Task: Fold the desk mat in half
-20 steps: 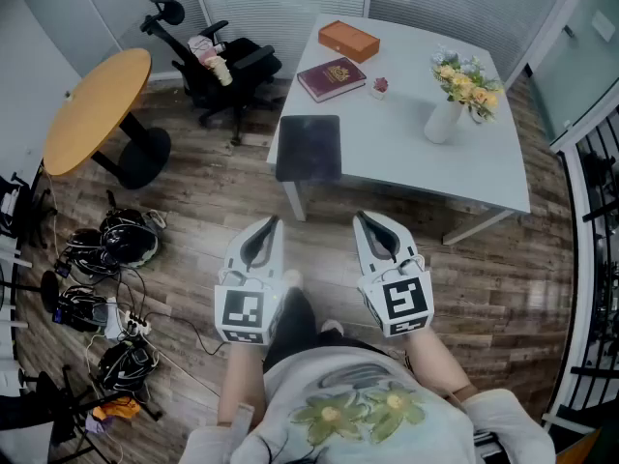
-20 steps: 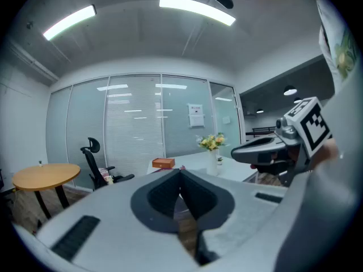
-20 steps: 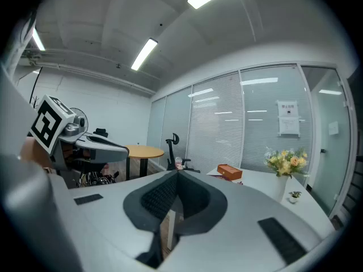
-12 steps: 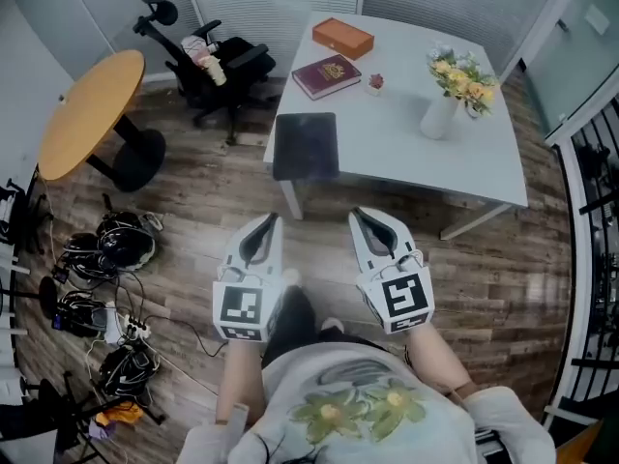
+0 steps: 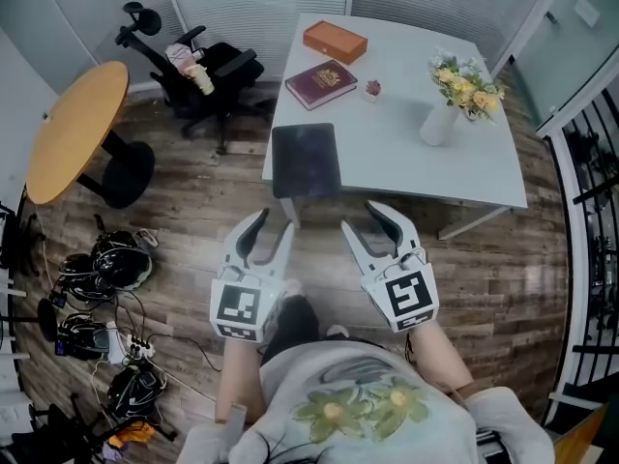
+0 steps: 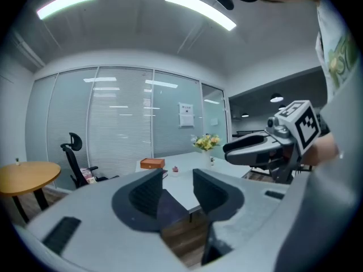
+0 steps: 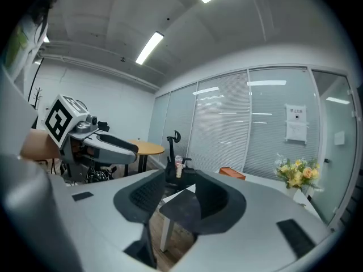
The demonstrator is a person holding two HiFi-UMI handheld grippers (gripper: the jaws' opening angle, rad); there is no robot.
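Observation:
The dark desk mat [image 5: 306, 159] lies flat on the near left corner of the white table [image 5: 464, 162]. Its near edge reaches the table's edge. Both grippers hover side by side just short of that corner, above the wooden floor. My left gripper [image 5: 275, 222] is open with nothing between its jaws, and so is my right gripper [image 5: 360, 217]. In the left gripper view the desk mat [image 6: 170, 208] shows beyond the gap of the left gripper [image 6: 177, 188]. The right gripper view has the desk mat [image 7: 182, 205] ahead of the right gripper [image 7: 180, 194]. Neither gripper touches it.
On the table stand a red book [image 5: 327, 82], an orange box [image 5: 335, 41] and a vase of flowers [image 5: 455, 95]. A black office chair [image 5: 198, 71] and a round wooden table [image 5: 73, 129] are at the left. Cables and headsets [image 5: 106, 269] litter the floor.
Both grippers' jaws have spread wider. The table and mat now sit closer to the grippers in the head view.

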